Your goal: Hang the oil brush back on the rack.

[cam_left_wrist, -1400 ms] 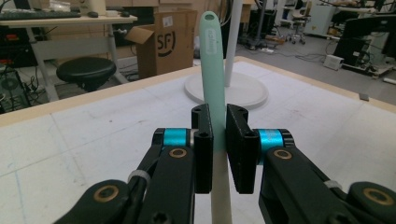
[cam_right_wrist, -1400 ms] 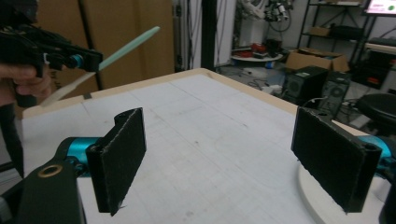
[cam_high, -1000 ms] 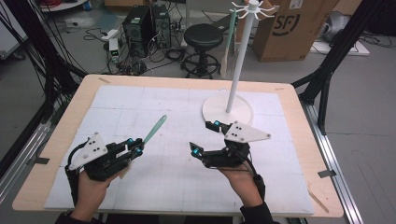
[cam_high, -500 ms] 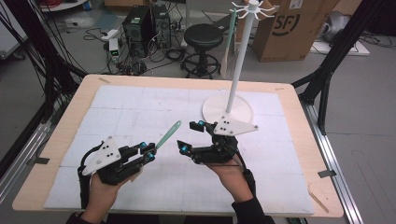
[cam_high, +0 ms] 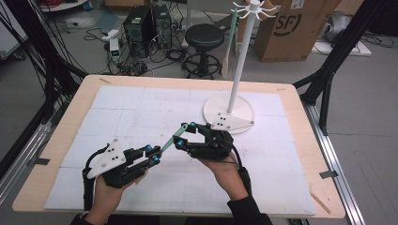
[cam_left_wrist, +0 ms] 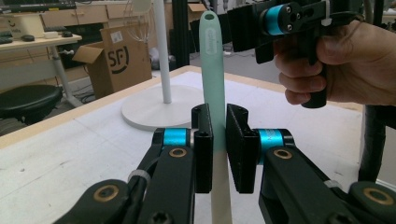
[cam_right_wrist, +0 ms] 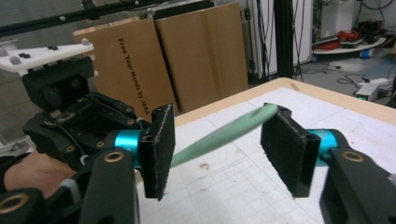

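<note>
Near the front of the table [cam_high: 61,140], the left gripper [cam_high: 153,154] pinches a long, thin, mint-green tool [cam_high: 170,142] between its two black pads. In the left gripper view the green tool [cam_left_wrist: 214,84] stands straight up between the pads, with its rounded end at the top and a paler, cream part lower down. Both pads press on its sides, so the left gripper [cam_left_wrist: 218,144] holds it tight. In the high view the tool slants up and to the right, away from the left gripper and toward the right gripper [cam_high: 185,135]. Its free end reaches in between the right gripper's jaws. In the right gripper view the green tool [cam_right_wrist: 219,135] comes in from the left pad's side and its tip lies just beside the right pad. There is a gap between the tool and the pads, so the right gripper [cam_right_wrist: 224,151] is partly spread and does not squeeze the tool. Its jaws have just been closing around the tool. Behind the right gripper stands a white rack [cam_high: 241,61] with a round base [cam_high: 244,105] on the white mat [cam_high: 141,108]. The person's hands hold both grippers from the bottom edge.
</note>
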`<state>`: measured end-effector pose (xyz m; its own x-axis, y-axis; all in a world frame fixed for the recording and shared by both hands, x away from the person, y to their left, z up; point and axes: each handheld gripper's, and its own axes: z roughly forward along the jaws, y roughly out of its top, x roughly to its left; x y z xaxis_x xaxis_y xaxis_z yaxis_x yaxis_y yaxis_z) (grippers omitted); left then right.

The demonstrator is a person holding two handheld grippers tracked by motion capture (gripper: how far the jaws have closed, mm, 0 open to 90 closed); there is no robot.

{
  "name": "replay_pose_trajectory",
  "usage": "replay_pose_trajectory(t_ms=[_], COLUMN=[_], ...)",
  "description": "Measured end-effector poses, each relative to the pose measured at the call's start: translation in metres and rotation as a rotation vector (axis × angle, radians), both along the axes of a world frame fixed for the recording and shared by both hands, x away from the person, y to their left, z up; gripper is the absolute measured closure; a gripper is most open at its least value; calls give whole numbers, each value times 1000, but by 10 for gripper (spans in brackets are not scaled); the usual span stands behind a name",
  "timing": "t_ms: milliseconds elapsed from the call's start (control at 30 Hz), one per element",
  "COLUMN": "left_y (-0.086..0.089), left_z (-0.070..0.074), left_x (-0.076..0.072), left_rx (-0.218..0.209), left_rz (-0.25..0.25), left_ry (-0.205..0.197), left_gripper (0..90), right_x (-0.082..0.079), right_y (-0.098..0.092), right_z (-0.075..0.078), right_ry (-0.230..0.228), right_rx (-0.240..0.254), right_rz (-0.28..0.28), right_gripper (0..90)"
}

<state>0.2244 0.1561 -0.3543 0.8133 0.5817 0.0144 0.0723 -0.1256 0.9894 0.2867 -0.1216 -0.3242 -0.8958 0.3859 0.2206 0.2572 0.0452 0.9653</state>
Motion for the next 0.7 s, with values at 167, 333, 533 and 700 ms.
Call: replay_pose_trajectory(t_ms=[167,333,533,700], left_y=[-1,-2,-3,-3], left_z=[0,0,1,1], left_x=[0,-1,-2,-2], left_rx=[1,-5,-13,-12], left_rz=[-5,-10,-11,-10], left_ry=[-2,-6,-10,-11], left_gripper=[814,815,814,815], right_x=[1,1,1,2], right_y=[-1,-2,-2,-2], right_z=[1,2,2,2], right_ry=[20,31,39,60], right_rx=[37,59,61,79], right_rz=[16,24,28,37], right_gripper=[529,622,677,701])
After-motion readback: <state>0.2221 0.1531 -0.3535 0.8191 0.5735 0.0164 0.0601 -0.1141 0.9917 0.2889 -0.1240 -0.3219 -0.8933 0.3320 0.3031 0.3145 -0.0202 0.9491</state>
